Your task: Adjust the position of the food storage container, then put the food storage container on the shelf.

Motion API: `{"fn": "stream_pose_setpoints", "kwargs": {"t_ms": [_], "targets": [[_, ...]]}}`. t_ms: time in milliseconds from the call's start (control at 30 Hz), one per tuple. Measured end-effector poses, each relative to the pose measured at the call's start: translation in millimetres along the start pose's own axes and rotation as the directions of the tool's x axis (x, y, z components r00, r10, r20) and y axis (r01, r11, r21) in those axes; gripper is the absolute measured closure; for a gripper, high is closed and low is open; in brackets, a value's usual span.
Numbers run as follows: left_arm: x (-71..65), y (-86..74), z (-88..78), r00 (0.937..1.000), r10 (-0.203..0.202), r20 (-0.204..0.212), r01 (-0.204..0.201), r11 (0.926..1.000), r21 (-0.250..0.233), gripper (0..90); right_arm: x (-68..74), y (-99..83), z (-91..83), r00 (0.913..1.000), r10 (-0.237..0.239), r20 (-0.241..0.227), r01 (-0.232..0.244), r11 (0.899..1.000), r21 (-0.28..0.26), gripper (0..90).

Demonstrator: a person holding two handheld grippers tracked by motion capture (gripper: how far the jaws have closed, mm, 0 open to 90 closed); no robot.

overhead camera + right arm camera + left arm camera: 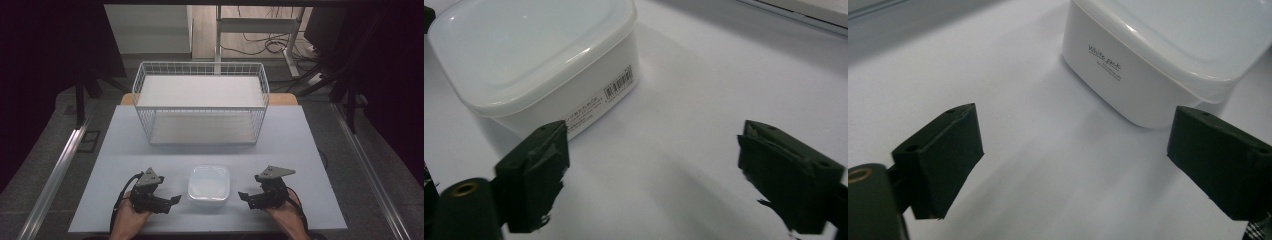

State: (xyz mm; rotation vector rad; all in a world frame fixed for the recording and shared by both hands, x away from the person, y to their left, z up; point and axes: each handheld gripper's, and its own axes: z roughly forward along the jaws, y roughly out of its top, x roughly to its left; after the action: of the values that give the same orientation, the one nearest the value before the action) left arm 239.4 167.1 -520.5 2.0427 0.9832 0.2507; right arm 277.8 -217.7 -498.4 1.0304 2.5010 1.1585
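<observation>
High view shows the white container (209,185) on the counter (280,145) between left gripper (172,200) and right gripper (243,197); both jaws are open, holding nothing.

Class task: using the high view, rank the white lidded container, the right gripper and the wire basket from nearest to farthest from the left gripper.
1. white lidded container, just to the right of the left gripper.
2. right gripper, beyond the container's far side.
3. wire basket, at the table's far end.
</observation>
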Motion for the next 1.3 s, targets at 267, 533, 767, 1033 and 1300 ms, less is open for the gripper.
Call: {"fn": "stream_pose_setpoints", "kwargs": {"t_ms": [267,533,767,1033,1300], "targets": [[2.6,-3.3,3.0,0.9988,0.047,-0.011,-0.047,0.9987,-0.017,4.3,-1.9,0.3,-1.2,1.0,0.008,0.001,-0.008,1.0,-0.028,7.5],[5.3,-2.2,2.6,0.9988,0.042,0.023,-0.041,0.9977,-0.055,2.9,1.4,4.2,-3.4,0.9997,0.017,-0.014,-0.018,0.998,-0.065,5.3],[7.4,5.4,-2.5,0.9974,0.012,0.071,-0.007,0.9974,-0.072,3.2,5.4,12.6,-5.6,0.9997,-0.005,-0.024,0.003,0.998,-0.067,5.0],[-5.9,22.9,0.6,0.9931,0.036,0.111,-0.03,0.9981,-0.053,3.6,14.7,23.2,-0.8,0.9992,-0.016,-0.037,0.014,0.998,-0.061,3.9],[-8.6,36.1,4.3,0.9827,0.03,0.183,-0.019,0.9978,-0.064,3.0,22.9,32.4,4.9,0.9977,-0.01,-0.067,0.007,0.999,-0.049,0.6]]}}
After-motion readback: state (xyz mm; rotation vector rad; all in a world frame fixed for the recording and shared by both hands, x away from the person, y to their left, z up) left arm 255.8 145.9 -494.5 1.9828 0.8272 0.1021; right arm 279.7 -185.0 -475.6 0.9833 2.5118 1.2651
